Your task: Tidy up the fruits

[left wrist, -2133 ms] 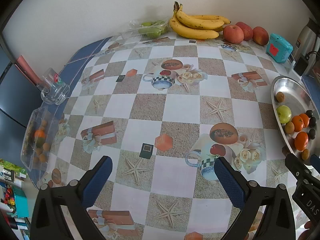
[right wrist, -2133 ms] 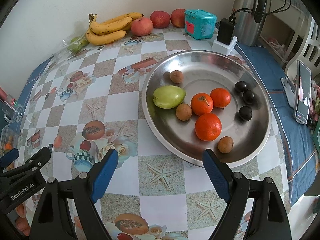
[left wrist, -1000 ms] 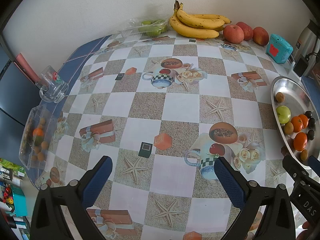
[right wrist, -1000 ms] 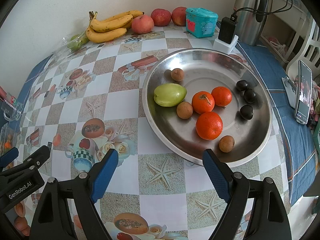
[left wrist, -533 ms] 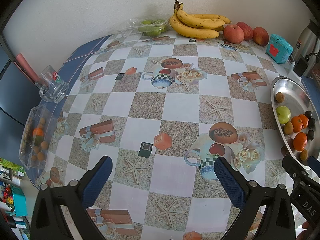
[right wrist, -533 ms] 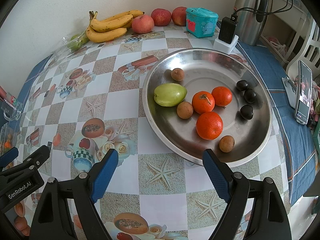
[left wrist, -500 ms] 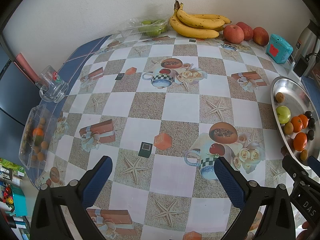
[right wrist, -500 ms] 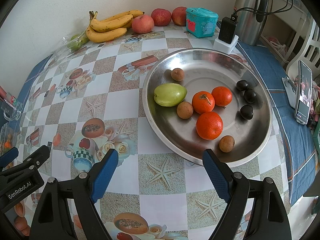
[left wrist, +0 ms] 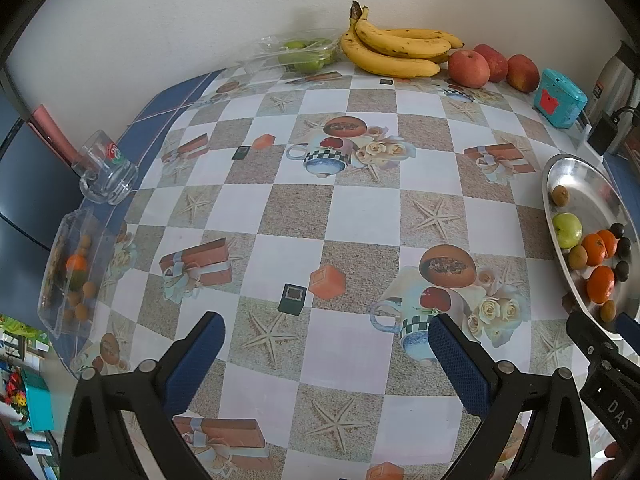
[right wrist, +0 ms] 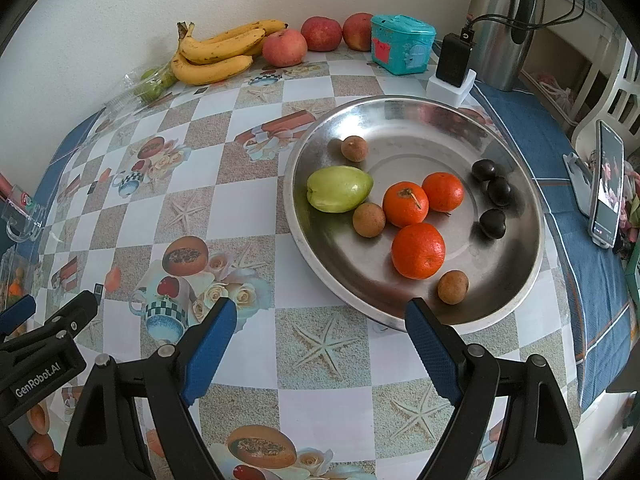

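Note:
A round steel plate (right wrist: pixel 516 264) holds a green fruit (right wrist: pixel 339 189), three oranges (right wrist: pixel 418 250), three brown longans (right wrist: pixel 368 219) and three dark fruits (right wrist: pixel 492 223). The plate also shows at the right edge of the left wrist view (left wrist: pixel 578 184). A banana bunch (left wrist: pixel 394 51) and three red apples (left wrist: pixel 468 68) lie by the back wall. My right gripper (right wrist: pixel 320 318) is open and empty, just in front of the plate. My left gripper (left wrist: pixel 326 338) is open and empty over the patterned tablecloth.
A clear box of small fruits (left wrist: pixel 70 276) and a glass mug (left wrist: pixel 106 168) sit at the left table edge. A bag of green fruits (left wrist: pixel 302 54) lies by the bananas. A teal box (right wrist: pixel 402 44), charger (right wrist: pixel 452 68), kettle (right wrist: pixel 504 24) and phone (right wrist: pixel 606 188) stand right.
Both grippers have shifted slightly; otherwise nothing has changed. Both stay open and empty.

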### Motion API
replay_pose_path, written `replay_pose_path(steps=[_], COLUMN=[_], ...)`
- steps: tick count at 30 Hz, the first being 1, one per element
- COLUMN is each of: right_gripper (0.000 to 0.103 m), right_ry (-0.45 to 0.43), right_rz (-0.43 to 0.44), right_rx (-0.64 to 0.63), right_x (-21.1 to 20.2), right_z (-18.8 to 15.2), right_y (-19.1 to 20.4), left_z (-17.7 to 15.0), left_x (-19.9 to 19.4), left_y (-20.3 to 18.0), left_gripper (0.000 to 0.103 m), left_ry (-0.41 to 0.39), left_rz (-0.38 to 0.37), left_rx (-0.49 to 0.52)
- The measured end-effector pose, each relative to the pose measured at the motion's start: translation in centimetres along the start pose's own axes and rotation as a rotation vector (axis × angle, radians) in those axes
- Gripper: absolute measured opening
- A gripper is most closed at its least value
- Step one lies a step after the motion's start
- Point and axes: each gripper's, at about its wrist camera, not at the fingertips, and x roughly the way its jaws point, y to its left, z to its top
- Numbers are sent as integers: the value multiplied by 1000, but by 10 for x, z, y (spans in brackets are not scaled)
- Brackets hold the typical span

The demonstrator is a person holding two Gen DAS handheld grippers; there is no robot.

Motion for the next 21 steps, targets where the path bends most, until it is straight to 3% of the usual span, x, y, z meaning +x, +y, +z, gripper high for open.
replay_pose_path(steps=[21], right_gripper=[87], right_ry=[7], right_rz=[-10], right_rx=[9], right_x=[2], right_z=[0], right_y=[-5], left_z=[0], left_x=[-2], left_y=[3], left_gripper=[103], left_ry=[-5], left_rz=[-8], left_rx=[-19])
